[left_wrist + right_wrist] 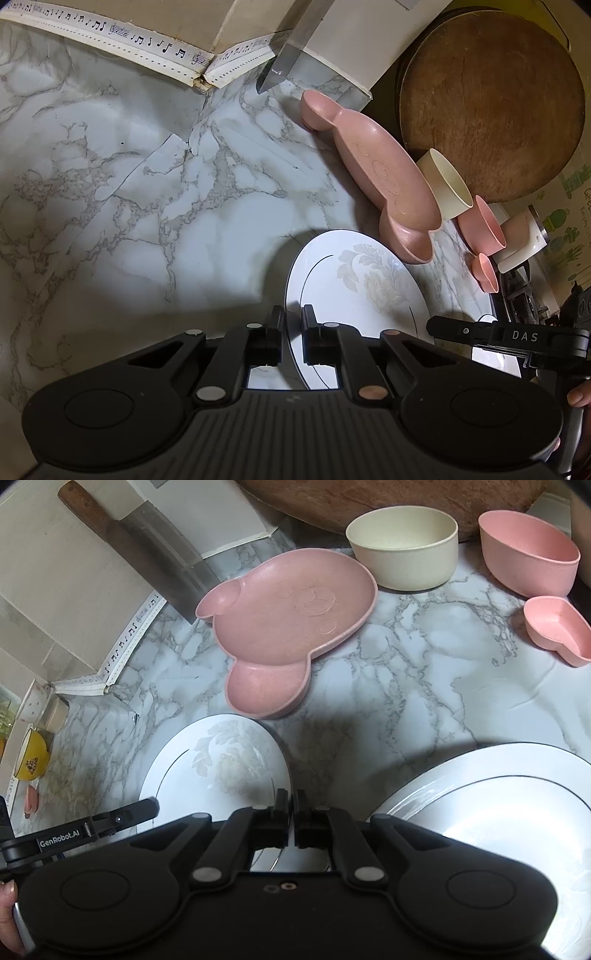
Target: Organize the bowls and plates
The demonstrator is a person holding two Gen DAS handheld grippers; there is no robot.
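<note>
The left gripper [293, 338] pinched the near-left rim of the white round china plate with a pale flower print [354, 284], its jaws clenched on the edge. The right gripper [291, 821] held the same plate's right rim [218, 768], jaws drawn almost together on it. To the right of that plate, a second, larger white plate with a thin dark ring [498, 812] lay on the grey-veined marble counter [406, 686]. Farther off sat the pink bear-shaped divided plastic plate [284, 627], and beyond it the cream round bowl [402, 550], with a pink round bowl [528, 554] to its right and a small pink heart-shaped dish [557, 631] nearer. A steel cleaver with a wooden handle [147, 554] leaned at the far left, and a round wooden chopping board [491, 107] stood at the back.
</note>
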